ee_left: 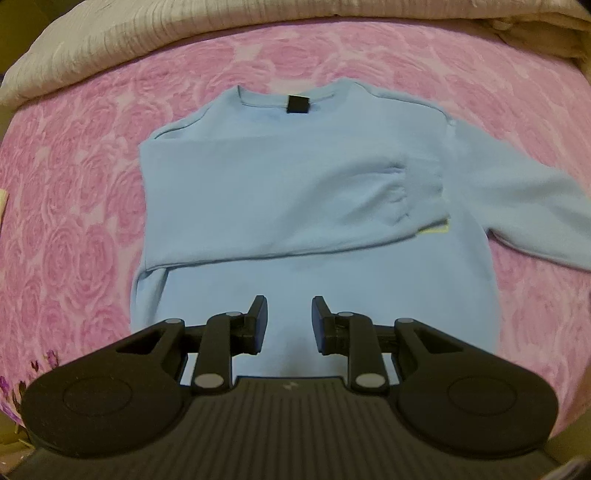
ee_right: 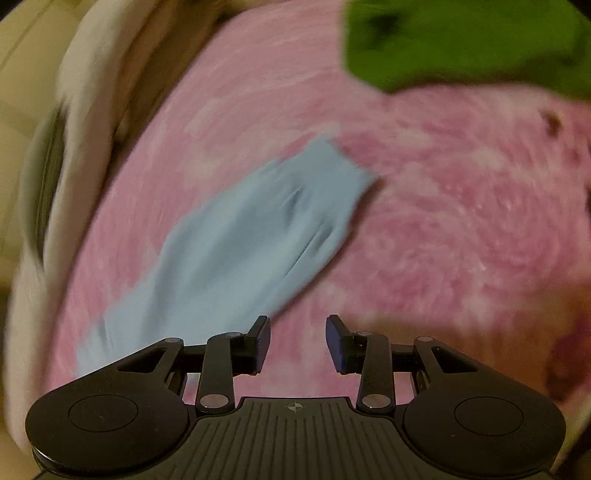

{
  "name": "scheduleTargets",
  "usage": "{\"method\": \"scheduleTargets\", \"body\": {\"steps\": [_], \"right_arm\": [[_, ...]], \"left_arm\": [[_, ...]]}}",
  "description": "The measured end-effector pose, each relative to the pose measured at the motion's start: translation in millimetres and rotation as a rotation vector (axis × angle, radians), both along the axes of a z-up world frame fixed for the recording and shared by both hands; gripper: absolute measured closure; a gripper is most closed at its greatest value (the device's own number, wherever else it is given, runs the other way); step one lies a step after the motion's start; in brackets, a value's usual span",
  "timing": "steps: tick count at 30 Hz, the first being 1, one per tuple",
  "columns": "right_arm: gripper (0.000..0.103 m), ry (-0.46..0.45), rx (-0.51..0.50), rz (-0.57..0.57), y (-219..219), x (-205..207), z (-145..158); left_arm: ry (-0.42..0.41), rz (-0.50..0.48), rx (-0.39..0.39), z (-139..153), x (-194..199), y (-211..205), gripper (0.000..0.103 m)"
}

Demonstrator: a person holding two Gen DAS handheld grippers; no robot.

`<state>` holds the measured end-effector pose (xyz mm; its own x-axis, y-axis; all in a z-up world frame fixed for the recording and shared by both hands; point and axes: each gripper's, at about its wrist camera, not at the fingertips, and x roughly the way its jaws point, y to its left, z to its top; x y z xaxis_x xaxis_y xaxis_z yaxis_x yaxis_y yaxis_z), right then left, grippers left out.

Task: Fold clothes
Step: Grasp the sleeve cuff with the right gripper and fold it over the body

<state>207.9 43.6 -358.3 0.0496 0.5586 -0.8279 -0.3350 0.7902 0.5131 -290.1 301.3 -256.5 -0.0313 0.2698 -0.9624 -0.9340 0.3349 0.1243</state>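
A light blue sweatshirt (ee_left: 295,192) lies flat on a pink rose-patterned bedspread (ee_left: 74,221), collar at the far side with a black label (ee_left: 296,104). Its left sleeve is folded across the chest, cuff (ee_left: 424,195) at the right; the other sleeve (ee_left: 524,206) stretches out to the right. My left gripper (ee_left: 289,325) hovers open over the lower hem, nothing between its fingers. In the blurred right wrist view, my right gripper (ee_right: 297,343) is open above the bedspread (ee_right: 443,240), with the outstretched blue sleeve (ee_right: 240,243) lying ahead and to the left of it.
A beige quilt (ee_left: 184,33) is bunched along the far edge of the bed. A green garment (ee_right: 461,40) lies at the top right of the right wrist view. A pale cushion or blanket (ee_right: 85,122) runs along the left there.
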Motion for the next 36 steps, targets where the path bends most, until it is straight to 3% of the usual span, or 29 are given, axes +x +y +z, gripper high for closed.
{"method": "scheduleTargets", "body": {"steps": [6,10,11,12,15,17,22,25,29,31,32,36], "right_arm": [[0.066,0.037,0.071,-0.235,-6.1,39.5,-38.0],[0.066,0.018,0.096,-0.287,-0.8,46.1,-44.2],[0.076,-0.011,0.069,-0.258,5.0,45.0,-41.0],[0.087,-0.045,0.037,-0.221,11.7,43.1,-37.2],[0.091,-0.170,-0.072,-0.085,37.2,28.9,-18.3],[0.095,-0.259,-0.085,-0.011,52.6,11.2,-0.2],[0.095,-0.505,0.029,0.339,107.9,-89.6,62.1],[0.095,-0.590,0.127,0.560,129.5,-170.8,84.9],[0.094,-0.514,0.138,0.854,145.8,-274.2,69.4],[0.085,-0.457,0.117,0.996,153.0,-322.9,57.0],[0.074,-0.428,0.060,1.052,155.1,-340.7,44.7],[0.068,-0.386,-0.055,1.162,147.4,-365.1,19.3]], "left_arm": [[-0.063,0.053,-0.038,-7.9,-7.5,13.1,0.081],[-0.077,0.095,-0.059,-14.1,-21.8,18.0,0.081],[-0.076,0.101,-0.059,-15.0,-26.2,18.4,0.081],[-0.076,0.107,-0.060,-15.8,-30.5,18.9,0.081],[-0.075,0.125,-0.061,-18.4,-43.5,20.3,0.081],[-0.078,0.137,-0.056,-18.5,-53.7,21.3,0.081],[-0.103,0.194,-0.047,-18.9,-87.8,22.9,0.081],[-0.117,0.226,-0.046,-18.4,-110.5,21.1,0.081],[-0.126,0.264,-0.051,-21.7,-139.2,17.5,0.081],[-0.139,0.278,-0.064,-25.6,-150.2,15.6,0.081],[-0.147,0.283,-0.074,-28.1,-154.1,14.3,0.081],[-0.180,0.280,-0.113,-40.0,-160.8,6.9,0.081]]}}
